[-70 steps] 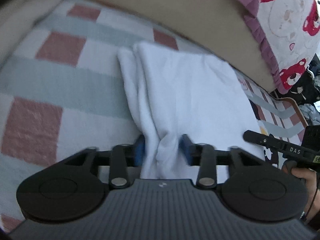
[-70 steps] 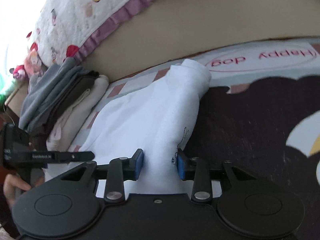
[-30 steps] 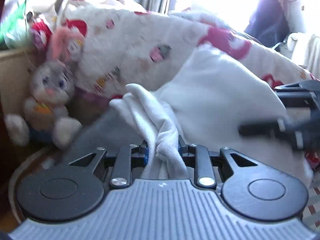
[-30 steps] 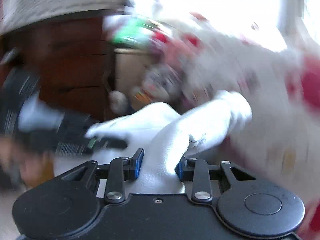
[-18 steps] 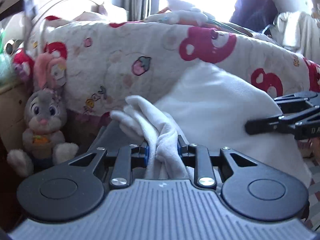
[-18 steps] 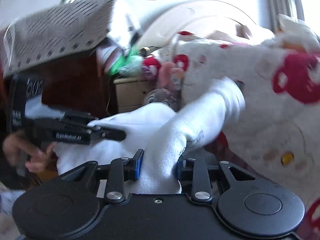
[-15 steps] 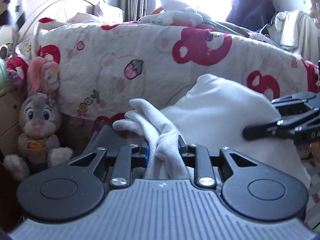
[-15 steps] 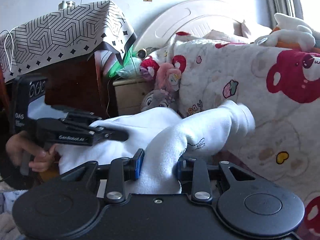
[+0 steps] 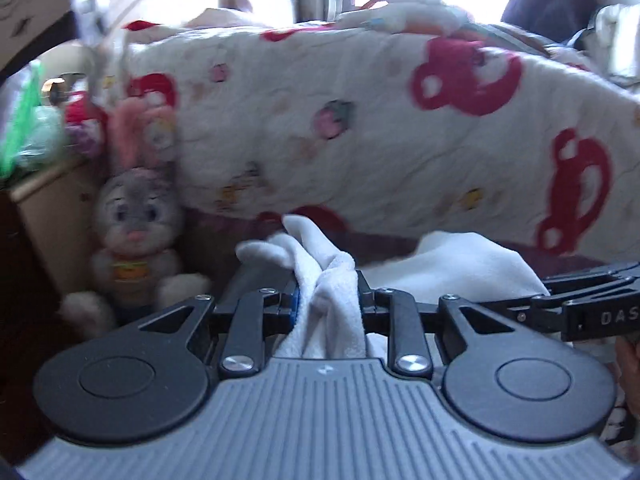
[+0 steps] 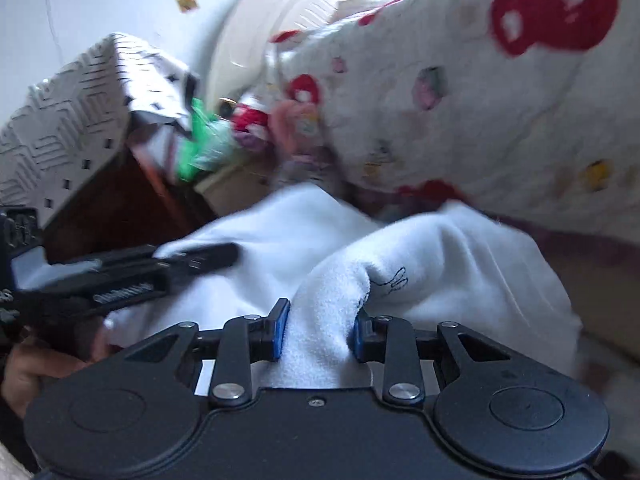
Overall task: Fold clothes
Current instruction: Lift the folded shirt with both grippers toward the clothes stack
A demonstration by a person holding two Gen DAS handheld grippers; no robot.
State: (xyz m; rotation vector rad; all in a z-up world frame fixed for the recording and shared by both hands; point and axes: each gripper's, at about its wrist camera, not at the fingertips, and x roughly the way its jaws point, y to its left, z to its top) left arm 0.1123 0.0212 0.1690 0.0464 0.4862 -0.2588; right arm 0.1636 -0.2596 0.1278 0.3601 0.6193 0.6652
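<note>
The white garment (image 9: pixel 332 280) is off the bed, strung between both tools in front of a bear-print quilt (image 9: pixel 360 140). The left gripper (image 9: pixel 326 296) has its jaws clamped on a bunched edge; the right gripper (image 10: pixel 318 332) pinches another thick fold, its jaws having just tightened slightly. The garment looks partly folded; judging by this, laying it down and finishing the folds remain.
</note>
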